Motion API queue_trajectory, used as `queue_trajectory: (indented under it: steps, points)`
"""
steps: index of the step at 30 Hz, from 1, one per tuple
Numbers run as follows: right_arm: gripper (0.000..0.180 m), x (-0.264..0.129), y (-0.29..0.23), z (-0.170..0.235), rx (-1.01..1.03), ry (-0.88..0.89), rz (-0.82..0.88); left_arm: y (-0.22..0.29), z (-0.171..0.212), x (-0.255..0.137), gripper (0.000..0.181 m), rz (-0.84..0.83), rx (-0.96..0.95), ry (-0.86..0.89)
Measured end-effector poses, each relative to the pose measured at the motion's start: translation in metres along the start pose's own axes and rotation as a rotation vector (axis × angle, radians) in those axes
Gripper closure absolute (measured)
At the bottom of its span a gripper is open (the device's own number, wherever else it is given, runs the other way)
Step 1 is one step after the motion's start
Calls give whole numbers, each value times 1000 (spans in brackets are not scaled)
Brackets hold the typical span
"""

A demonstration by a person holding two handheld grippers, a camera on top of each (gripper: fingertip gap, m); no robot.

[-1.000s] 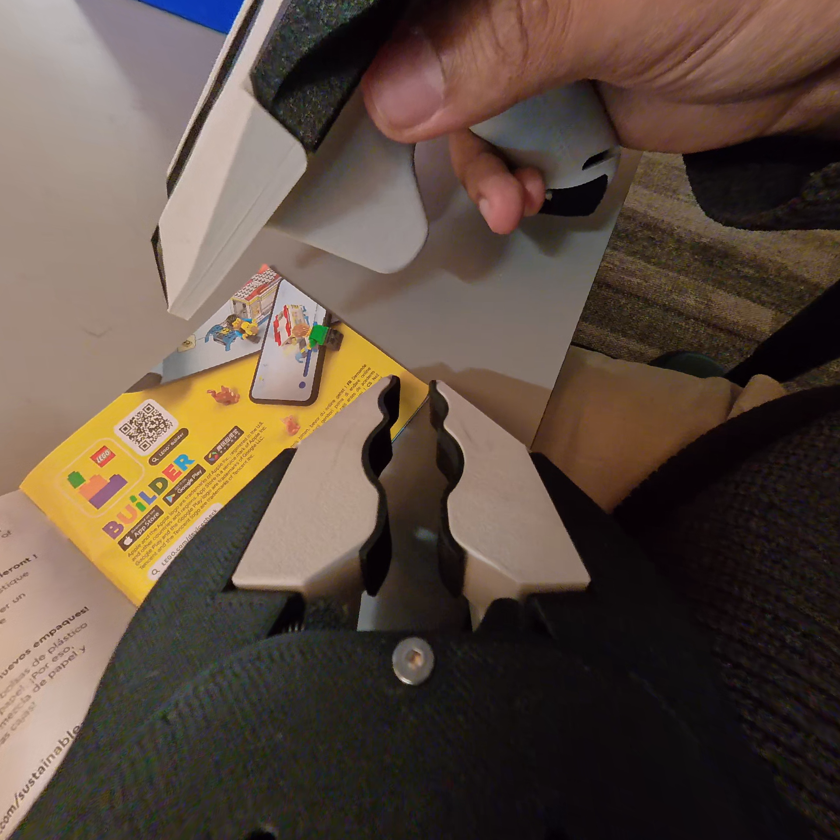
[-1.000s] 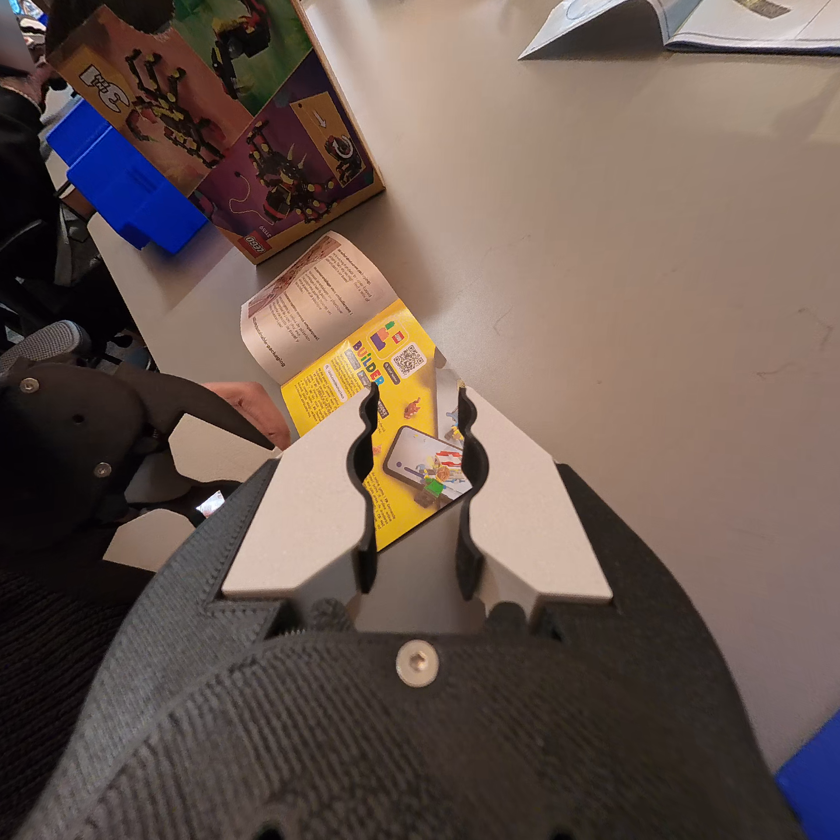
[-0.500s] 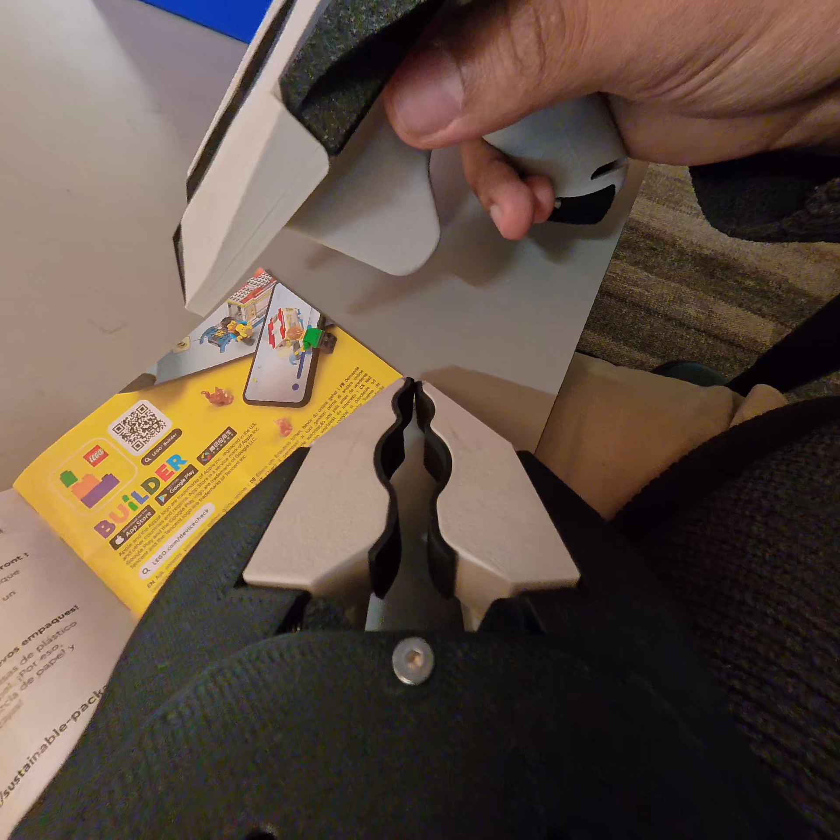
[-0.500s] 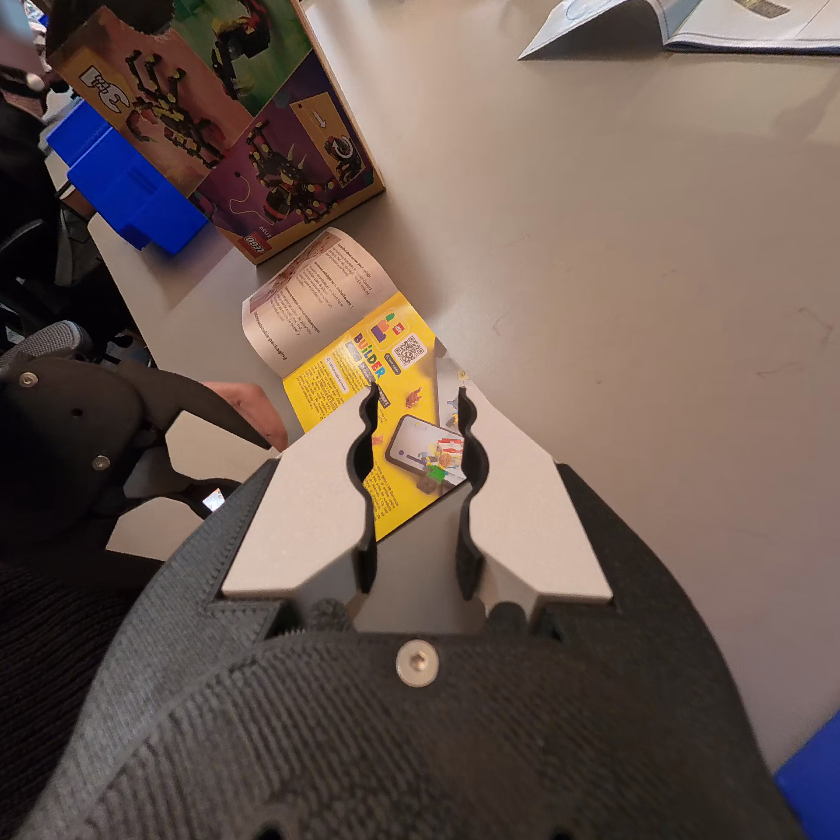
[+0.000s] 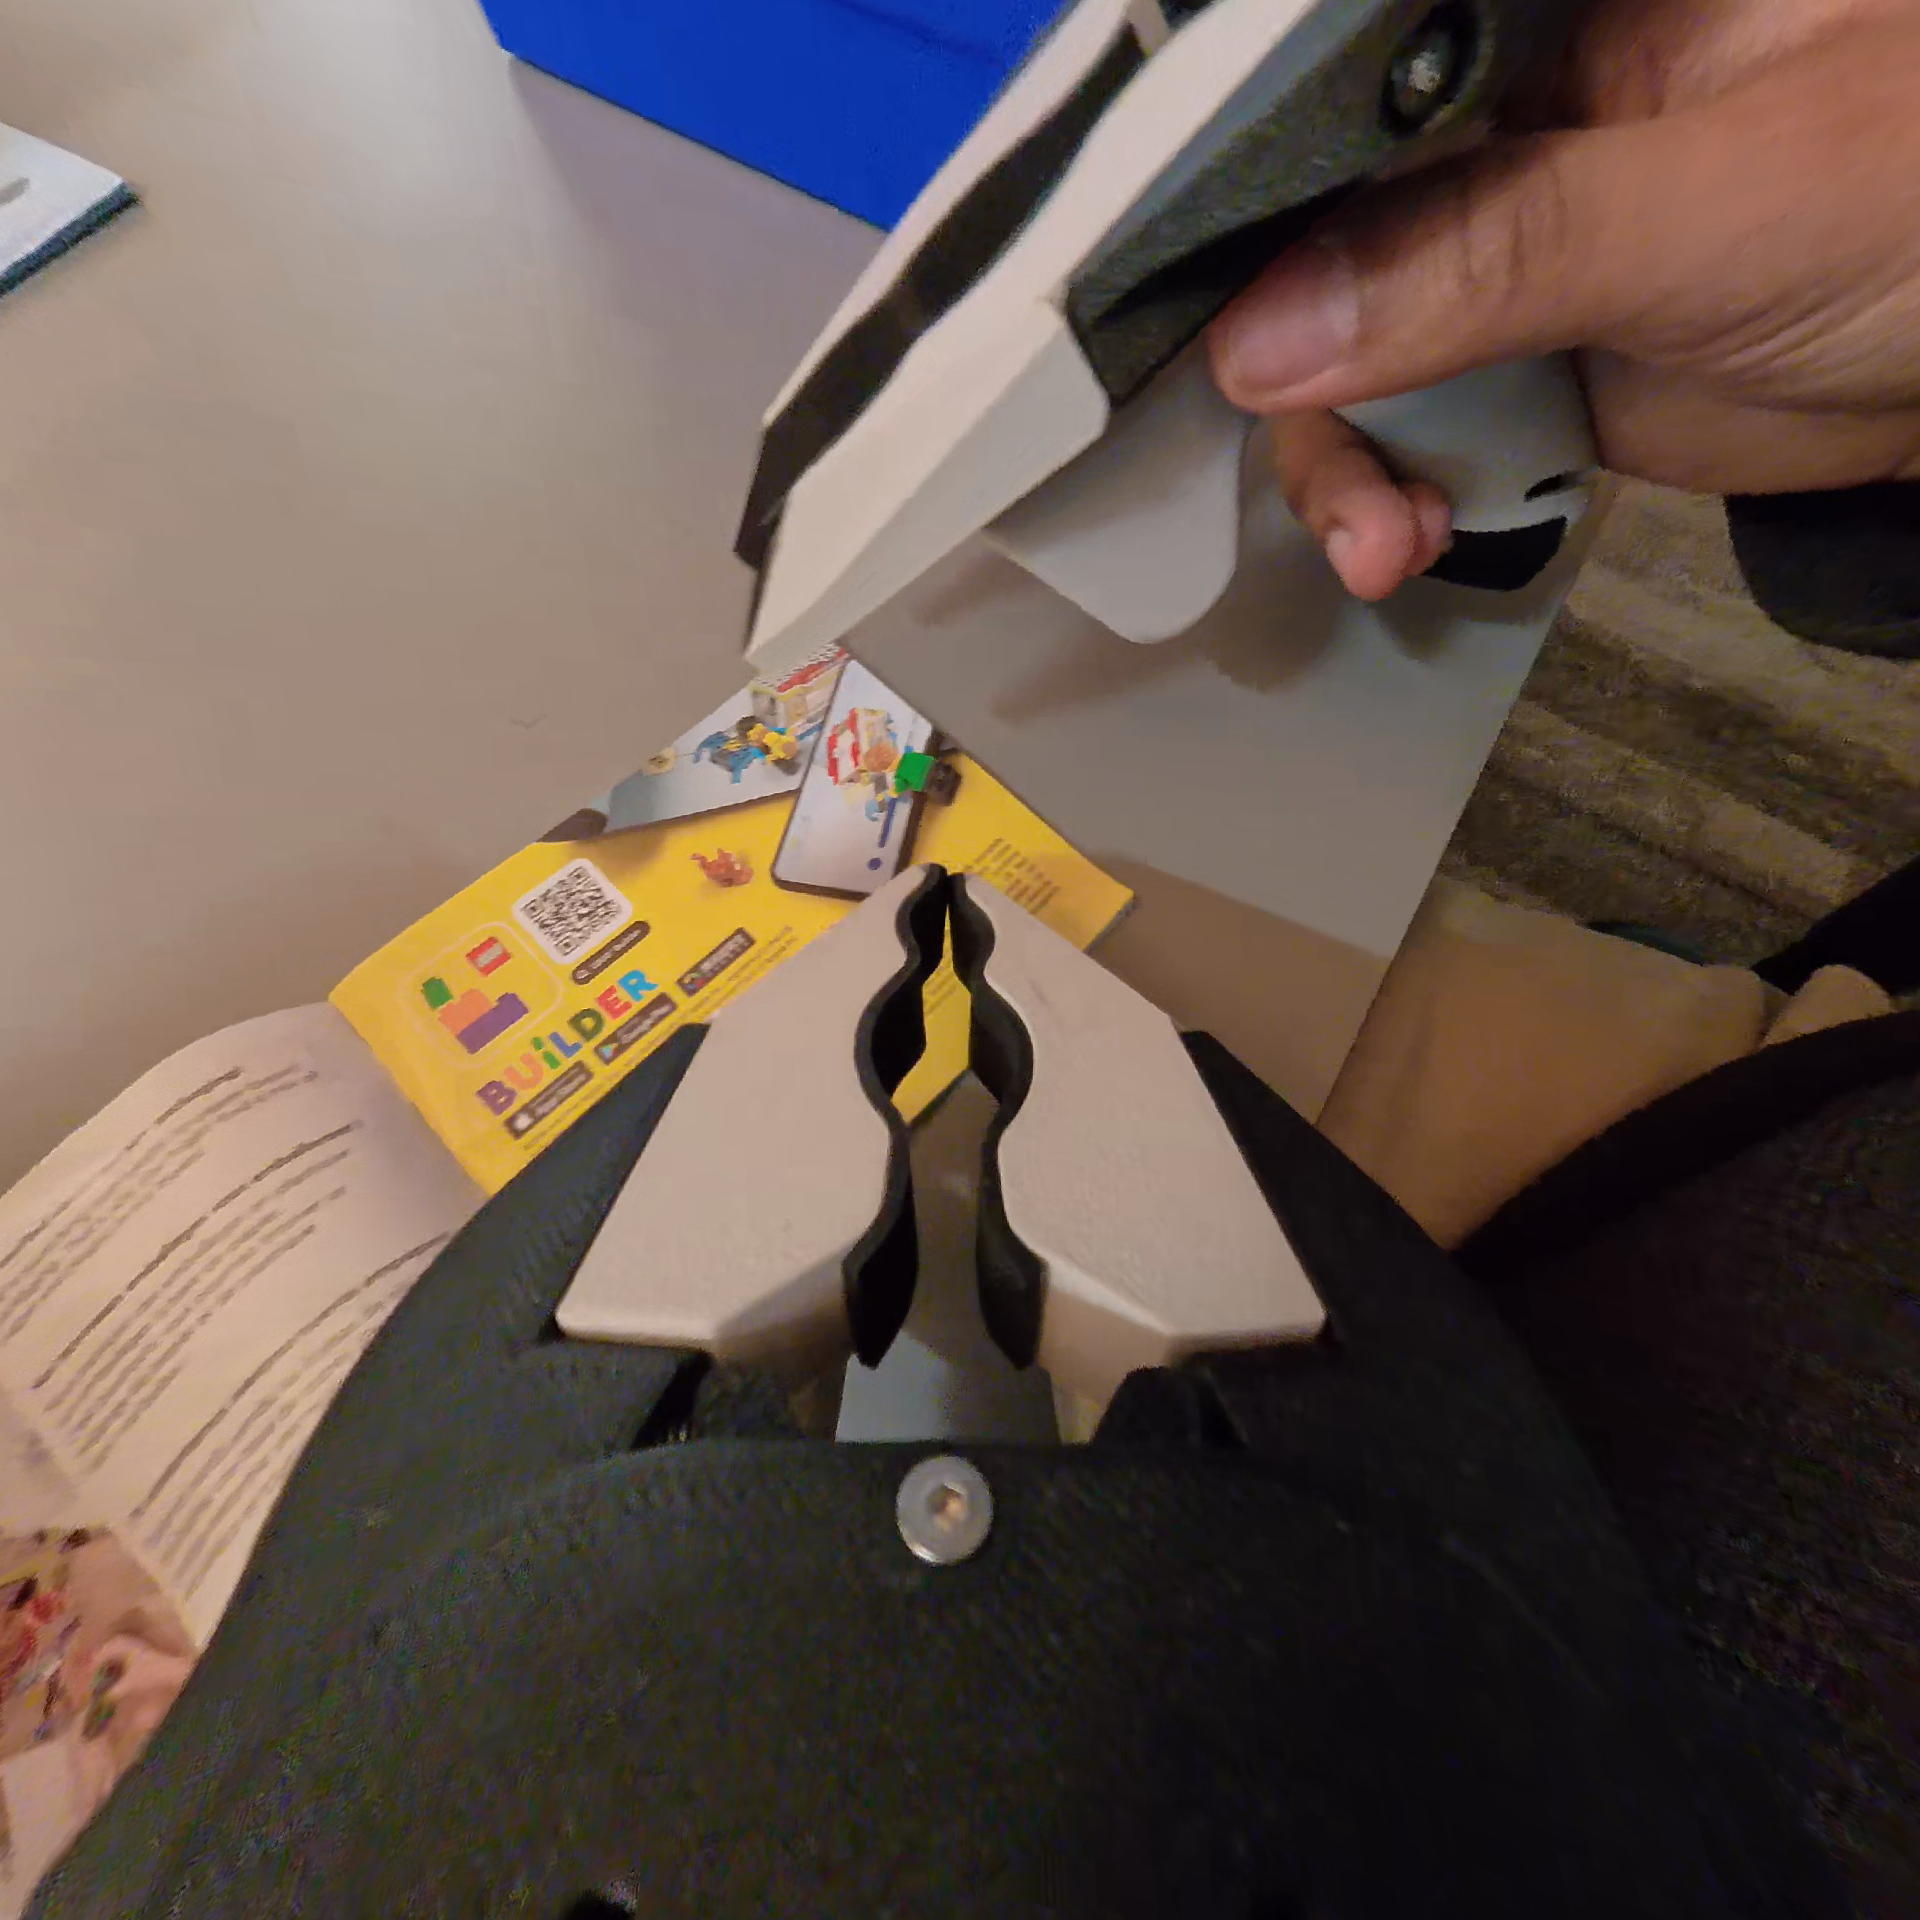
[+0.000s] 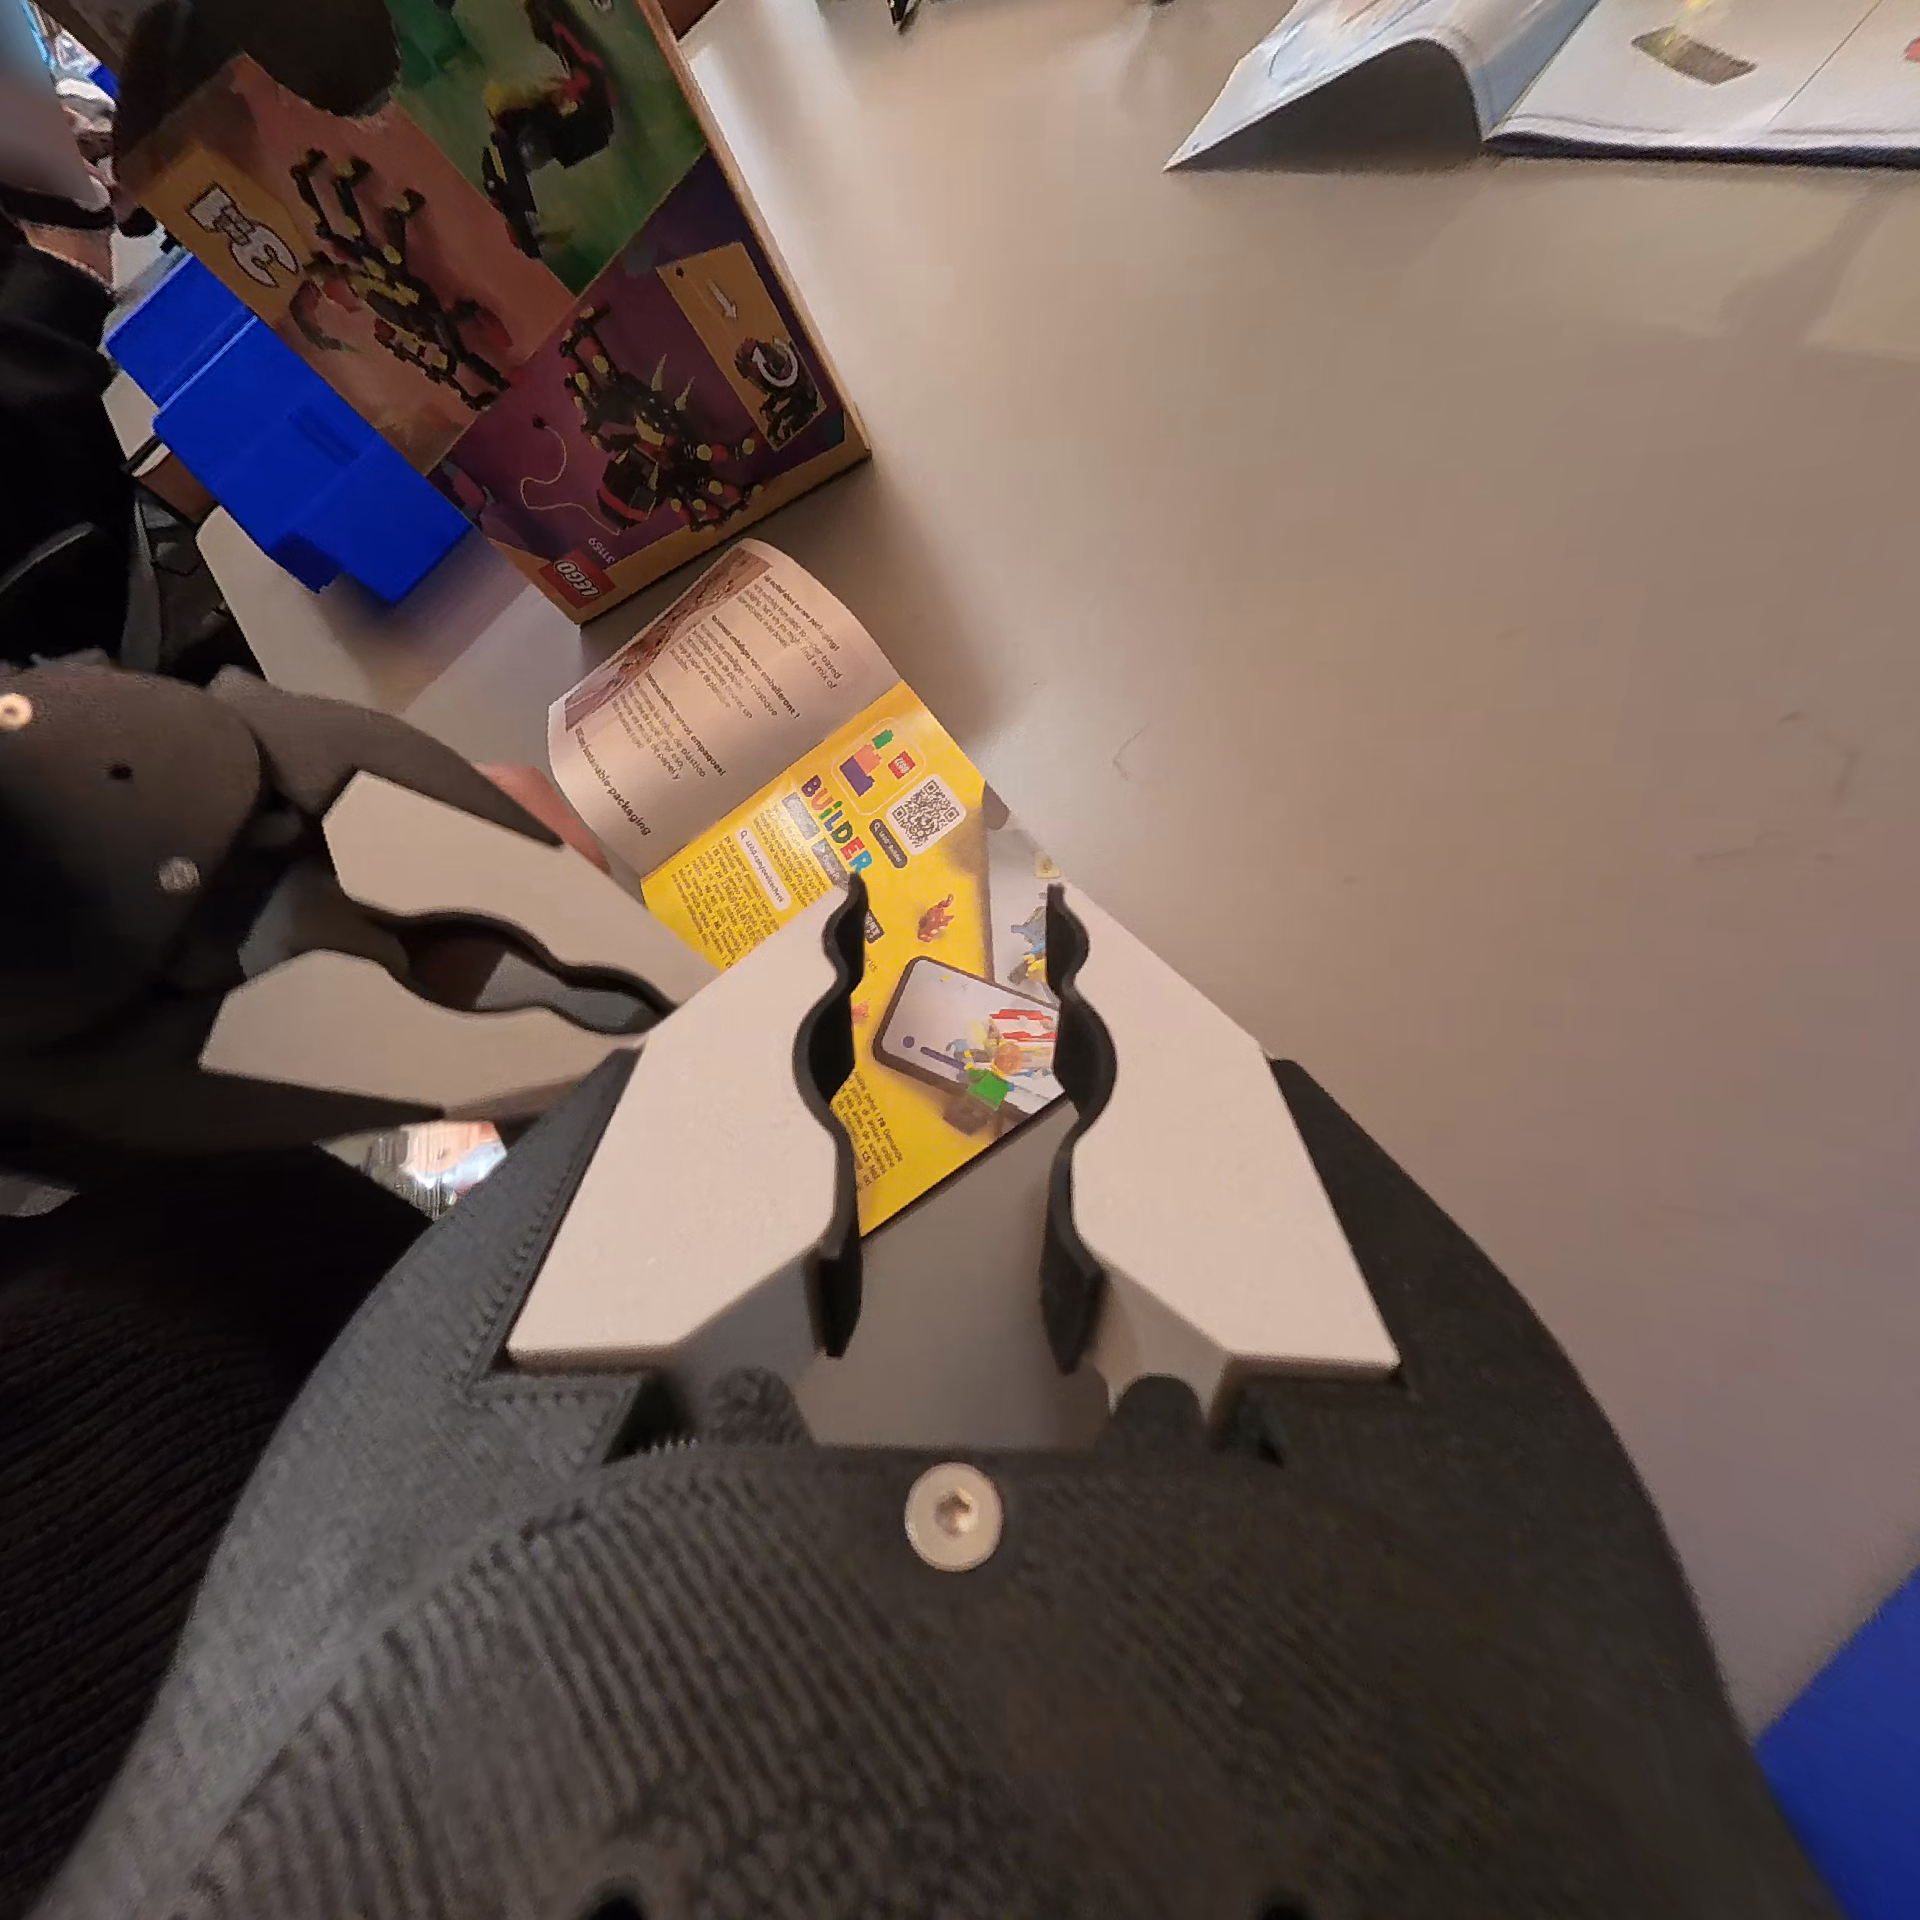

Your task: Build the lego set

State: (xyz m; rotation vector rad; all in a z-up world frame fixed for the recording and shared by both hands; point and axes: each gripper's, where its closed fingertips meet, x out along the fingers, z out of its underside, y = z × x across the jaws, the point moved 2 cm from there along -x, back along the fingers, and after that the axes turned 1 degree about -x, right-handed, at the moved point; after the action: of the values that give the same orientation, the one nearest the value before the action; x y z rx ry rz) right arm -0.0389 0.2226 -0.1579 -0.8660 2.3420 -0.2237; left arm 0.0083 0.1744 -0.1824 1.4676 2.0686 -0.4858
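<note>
An open instruction booklet (image 5: 623, 966) with a yellow page lies on the grey table near its front edge; it also shows in the right wrist view (image 6: 810, 831). My left gripper (image 5: 948, 883) is shut, with its tips over the yellow page near the booklet's front edge. I cannot tell whether it pinches the paper. It also shows from the side in the right wrist view (image 6: 655, 1013). My right gripper (image 6: 953, 899) is open and empty, just above the yellow page. A hand holds it at the upper right of the left wrist view (image 5: 764, 582).
A Lego set box (image 6: 499, 291) stands at the far left, with a blue bin (image 6: 291, 457) beside it. A second open booklet (image 6: 1558, 83) lies at the far right. Another blue bin (image 5: 779, 83) is beyond the right gripper. The table edge (image 5: 1455, 831) is close by. Tip to tip, the grippers are about 7 centimetres apart.
My left gripper has gone from open to shut and moved forward over the yellow page. My right gripper has stayed open and hardly moved.
</note>
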Motion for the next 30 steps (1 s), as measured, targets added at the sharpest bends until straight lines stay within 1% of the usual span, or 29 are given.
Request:
queue_trajectory:
  steps: [3,5,11,16,20,24,26,28,30]
  points:
    - [146,0,0,0,4,-1,-2,-1,-3,-5,181,49,-52,27]
    - [146,1,0,1,1,-6,-3,4,-3,-3,177,83,-66,29]
    - [146,1,-1,2,-1,-8,-4,28,4,13,157,75,72,-20]
    - [146,1,-2,2,-5,-9,-6,32,8,18,155,65,90,-52]
    - [146,1,-2,2,-4,-9,-7,29,10,20,156,60,70,-72]
    - [146,1,-2,2,-5,-10,-6,28,10,20,162,47,75,-72]
    - [146,2,-2,2,-5,-10,-6,27,10,19,168,46,76,-70]
    - [146,2,-2,2,-5,-10,-7,27,10,19,179,48,71,-69]
    - [146,2,-2,2,-5,-10,-6,27,10,19,181,57,64,-66]
